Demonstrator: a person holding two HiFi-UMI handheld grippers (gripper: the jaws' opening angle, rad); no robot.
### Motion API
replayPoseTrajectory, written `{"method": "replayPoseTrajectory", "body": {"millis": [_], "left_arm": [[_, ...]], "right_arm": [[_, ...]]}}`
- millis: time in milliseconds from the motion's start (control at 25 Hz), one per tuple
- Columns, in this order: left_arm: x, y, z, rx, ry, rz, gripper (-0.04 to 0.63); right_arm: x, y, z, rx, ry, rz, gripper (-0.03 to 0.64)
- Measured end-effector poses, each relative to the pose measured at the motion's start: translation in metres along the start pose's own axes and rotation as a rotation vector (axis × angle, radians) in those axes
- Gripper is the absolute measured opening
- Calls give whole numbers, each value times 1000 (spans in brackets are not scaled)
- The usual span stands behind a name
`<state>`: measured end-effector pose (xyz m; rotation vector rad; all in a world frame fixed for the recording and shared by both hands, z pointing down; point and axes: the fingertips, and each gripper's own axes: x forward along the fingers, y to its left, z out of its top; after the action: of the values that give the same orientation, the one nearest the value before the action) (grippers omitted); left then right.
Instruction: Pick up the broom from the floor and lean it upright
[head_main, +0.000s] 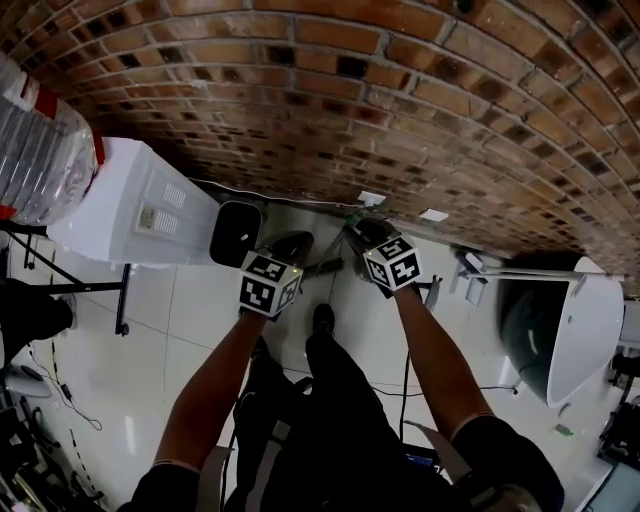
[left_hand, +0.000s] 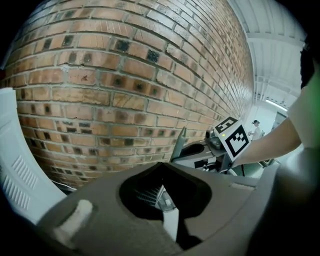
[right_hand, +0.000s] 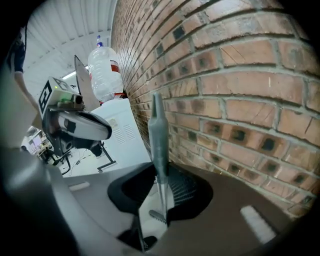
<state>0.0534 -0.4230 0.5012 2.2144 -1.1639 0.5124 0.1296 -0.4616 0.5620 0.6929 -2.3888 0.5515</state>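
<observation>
While the right gripper (right_hand: 161, 202) clasps the broom (right_hand: 159, 135) upright just beside the wall (right_hand: 240, 100), the left gripper (left_hand: 165, 202) hangs empty, jaws slightly parted; tipping the handle top gently onto brick before releasing looks wise, lest it slide.

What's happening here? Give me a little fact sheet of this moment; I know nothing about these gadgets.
setting: brick wall, white tiled floor
right gripper: jaws shut on the grey broom handle, close to the wall
left gripper: beside the right one; open or shut unclear
nearby: white water dispenser with bottle on top
</observation>
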Motion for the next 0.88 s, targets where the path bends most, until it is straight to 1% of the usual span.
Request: {"method": "replayPoseTrajectory", "body": {"millis": [120, 280, 520, 680, 880], "left_arm": [[11, 4, 7, -22, -4, 23, 0], [26, 7, 14, -19, 13, 38, 0], [50, 10, 31, -31, 8, 48, 0], [60, 7, 35, -32, 10, 41, 0], [60, 11, 33, -42, 17, 53, 0]], "right_arm": [[9, -27, 7, -7, 11, 22, 89], [21, -58, 15, 21, 17, 24, 89], [45, -97, 32, 63, -7, -7, 89], [57, -116, 39, 88, -13, -30, 89], [68, -130, 43, 117, -14, -60, 91]]}}
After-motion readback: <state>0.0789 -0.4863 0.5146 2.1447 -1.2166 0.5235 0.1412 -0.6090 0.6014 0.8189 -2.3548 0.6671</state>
